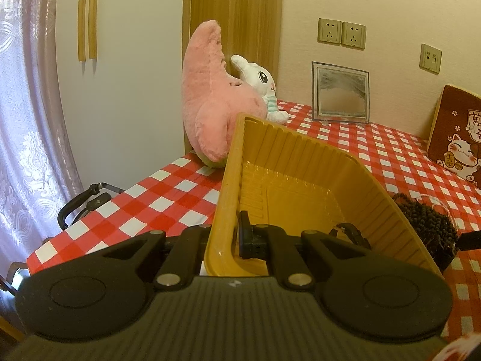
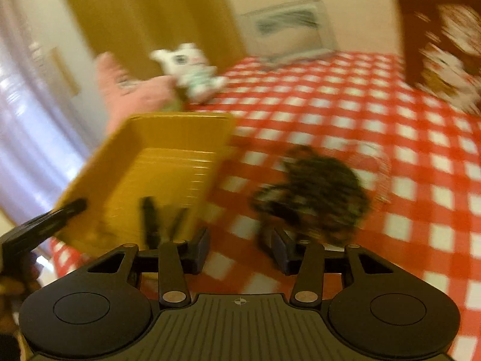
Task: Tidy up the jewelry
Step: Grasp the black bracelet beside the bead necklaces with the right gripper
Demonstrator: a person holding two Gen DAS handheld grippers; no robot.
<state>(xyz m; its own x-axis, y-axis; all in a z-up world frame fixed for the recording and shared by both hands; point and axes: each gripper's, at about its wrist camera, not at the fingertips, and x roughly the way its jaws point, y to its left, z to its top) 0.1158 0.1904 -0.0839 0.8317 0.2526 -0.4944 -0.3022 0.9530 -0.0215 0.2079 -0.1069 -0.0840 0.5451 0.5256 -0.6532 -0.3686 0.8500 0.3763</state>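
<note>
Left gripper (image 1: 224, 240) with jaws clamped on the near rim of the yellow tray (image 1: 300, 162), one finger outside the wall and one inside, the tray tilted with its far end raised off the bench (image 1: 156, 198). Right gripper (image 2: 240, 249) low over the checked cloth, jaws spread and empty, aimed toward the dark bead necklace (image 2: 315, 189) heaped just beside the tray's right wall; this view is motion-blurred, so fine detail of the beads cannot be read. A small dark item (image 1: 351, 234), possibly a watch strap, lies in the tray's near corner. Likely hazards: the thin tray wall may flex or slip from the single-edge pinch, and the tilt could slide the dark item about; a hurried reach may snag only part of the heap, leaving strands to trail or catch the rim. A thin pale string (image 1: 436, 201) lies behind the beads and could be dragged along. Open cloth extends to the right and rear; the plush toy (image 1: 210, 99) stands close behind the tray, and the bench's left edge runs near the tray's left wall, leaving little leftward room.
</note>
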